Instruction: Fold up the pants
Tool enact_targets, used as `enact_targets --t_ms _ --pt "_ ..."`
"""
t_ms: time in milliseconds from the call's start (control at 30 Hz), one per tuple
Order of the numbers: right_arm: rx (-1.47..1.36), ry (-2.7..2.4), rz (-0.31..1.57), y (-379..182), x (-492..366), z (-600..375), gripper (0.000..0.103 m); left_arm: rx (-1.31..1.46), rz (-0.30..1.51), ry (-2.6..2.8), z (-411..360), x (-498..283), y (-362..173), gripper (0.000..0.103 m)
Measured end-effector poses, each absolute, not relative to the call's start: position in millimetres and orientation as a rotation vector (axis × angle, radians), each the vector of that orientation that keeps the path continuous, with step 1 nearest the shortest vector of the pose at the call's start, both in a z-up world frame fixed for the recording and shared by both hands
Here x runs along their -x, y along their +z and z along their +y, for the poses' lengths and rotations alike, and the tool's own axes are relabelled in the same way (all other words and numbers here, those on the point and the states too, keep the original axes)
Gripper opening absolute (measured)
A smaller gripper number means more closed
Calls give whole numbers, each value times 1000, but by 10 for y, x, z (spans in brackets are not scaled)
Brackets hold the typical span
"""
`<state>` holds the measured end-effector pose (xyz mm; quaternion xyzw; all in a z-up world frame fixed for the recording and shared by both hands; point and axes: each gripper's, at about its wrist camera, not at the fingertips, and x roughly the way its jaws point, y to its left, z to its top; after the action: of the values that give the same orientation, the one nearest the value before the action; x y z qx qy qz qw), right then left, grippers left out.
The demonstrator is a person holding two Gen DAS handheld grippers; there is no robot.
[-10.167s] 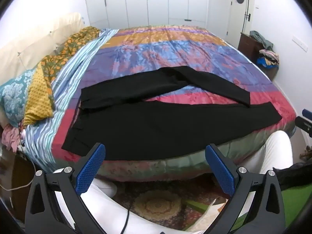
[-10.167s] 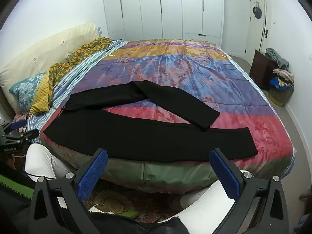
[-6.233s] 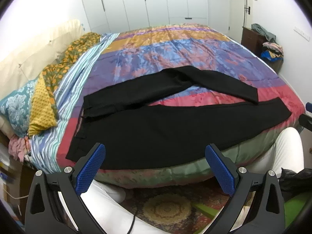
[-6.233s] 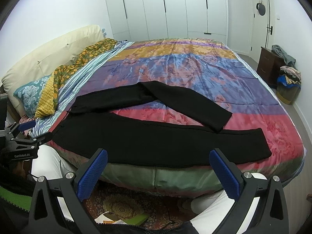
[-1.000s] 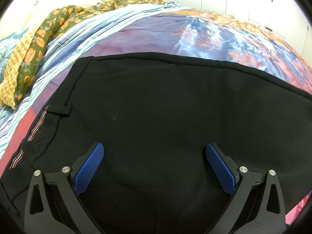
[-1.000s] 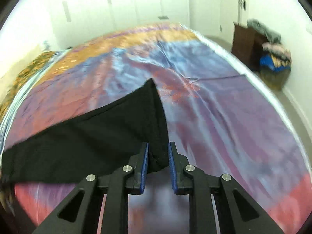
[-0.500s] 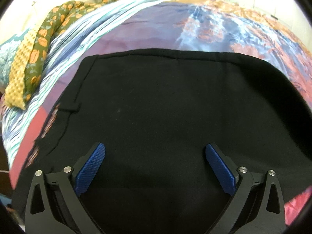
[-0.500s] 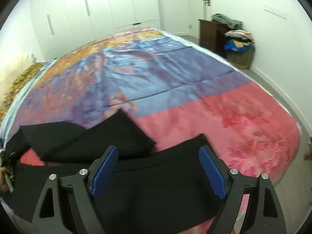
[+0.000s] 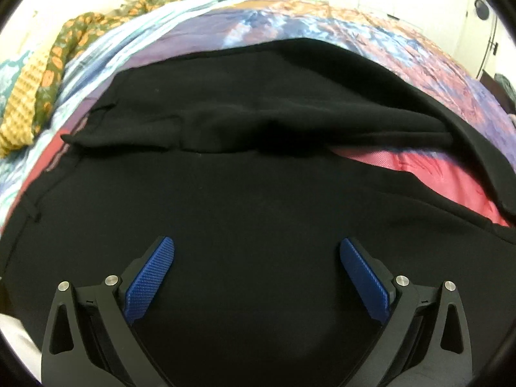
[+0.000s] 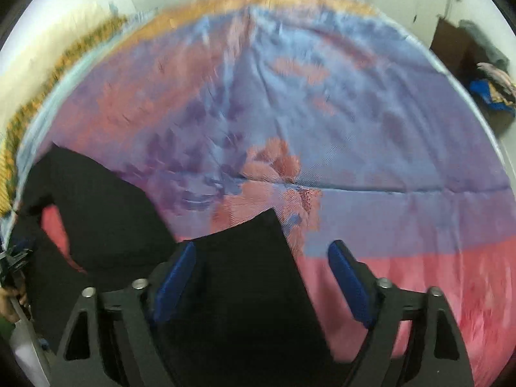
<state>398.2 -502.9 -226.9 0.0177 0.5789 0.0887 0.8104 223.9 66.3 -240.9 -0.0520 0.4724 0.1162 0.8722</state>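
The black pants (image 9: 258,193) lie spread on the colourful bedspread (image 9: 403,167). Their waist end fills the left wrist view, with the far leg bunched in a fold across the top. My left gripper (image 9: 256,245) hovers open just above the dark cloth, nothing between its fingers. In the right wrist view the square end of one pant leg (image 10: 251,274) lies under my right gripper (image 10: 262,248). Its jaws are closing, the blue pads still apart and clear of the cloth, with the leg's end between and below them. The other leg (image 10: 96,200) lies to the left.
A yellow and green patterned blanket (image 9: 42,74) runs along the bed's left side by the pillows. A dark cabinet with a heap of clothes (image 10: 467,51) stands off the bed's right side. The person's hand (image 10: 13,296) shows at the left edge.
My right gripper let go of the leg end it was pinching, opened wide, then dropped low over a leg's hem with narrower jaws. My left gripper drew back; the far leg now shows bunched.
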Motion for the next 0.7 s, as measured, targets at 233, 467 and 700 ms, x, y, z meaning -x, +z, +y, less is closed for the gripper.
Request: enact_targets --t_ms 233,467,700 --pt "91 245 990 -1631 -3332 -5017 5 108 964 243 665 -2212 -2435 103" --pt "105 88 1030 -1944 -2116 -5664 10 79 947 264 611 -2196 -2444 103" --pt "-94 -70 953 -1817 -1548 -5826 52 73 940 272 597 -2187 -2439 103"
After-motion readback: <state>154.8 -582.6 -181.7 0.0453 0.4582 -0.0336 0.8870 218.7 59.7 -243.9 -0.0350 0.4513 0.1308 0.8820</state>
